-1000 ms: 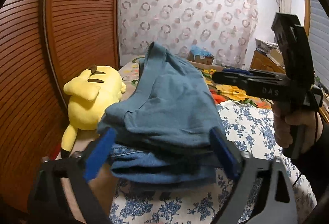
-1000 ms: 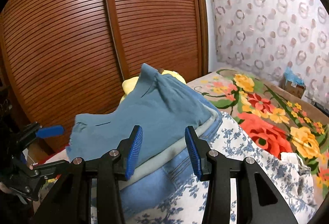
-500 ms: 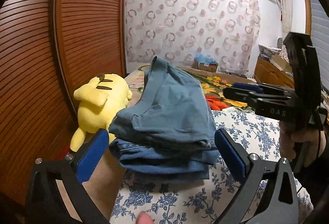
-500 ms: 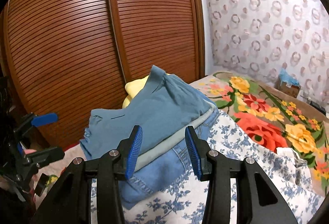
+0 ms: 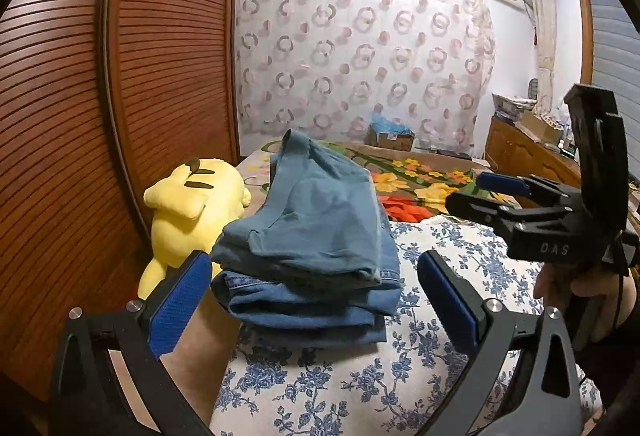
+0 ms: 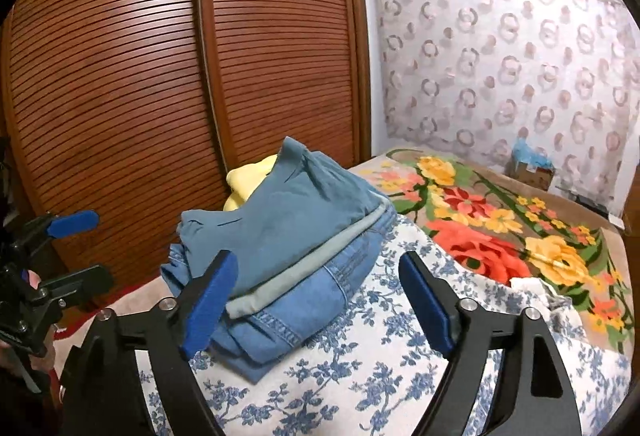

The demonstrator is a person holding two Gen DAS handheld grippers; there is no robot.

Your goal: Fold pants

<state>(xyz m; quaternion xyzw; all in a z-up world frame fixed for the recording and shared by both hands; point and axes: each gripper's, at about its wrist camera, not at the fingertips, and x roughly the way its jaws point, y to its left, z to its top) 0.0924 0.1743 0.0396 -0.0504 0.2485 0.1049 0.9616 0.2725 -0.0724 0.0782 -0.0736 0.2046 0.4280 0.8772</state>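
A folded stack of pants lies on the bed: teal-blue pants [image 5: 320,220] on top, denim jeans [image 5: 304,304] at the bottom. The right wrist view also shows a thin grey-green layer [image 6: 320,264] between the teal pants [image 6: 288,224] and the jeans [image 6: 304,300]. My left gripper [image 5: 314,264] stands open just short of the stack's near edge and holds nothing. My right gripper [image 6: 318,262] is at the stack's right side with its jaws opening. Its pads touch no cloth. Each gripper also shows in the other's view, the right gripper [image 5: 520,204] in a hand and the left gripper [image 6: 68,248] at the left edge.
A yellow plush toy [image 5: 196,212] lies left of the stack against the slatted wooden wardrobe doors [image 5: 80,116]. A blue-flowered sheet [image 5: 440,276] covers the near bed and a bright flower blanket [image 6: 500,228] the far part. A cardboard box [image 5: 390,140] and a dresser [image 5: 524,152] stand behind.
Both grippers have drawn back from the stack, which now looks smaller and farther off. The right gripper's jaws have spread much wider. The stack has stayed put.
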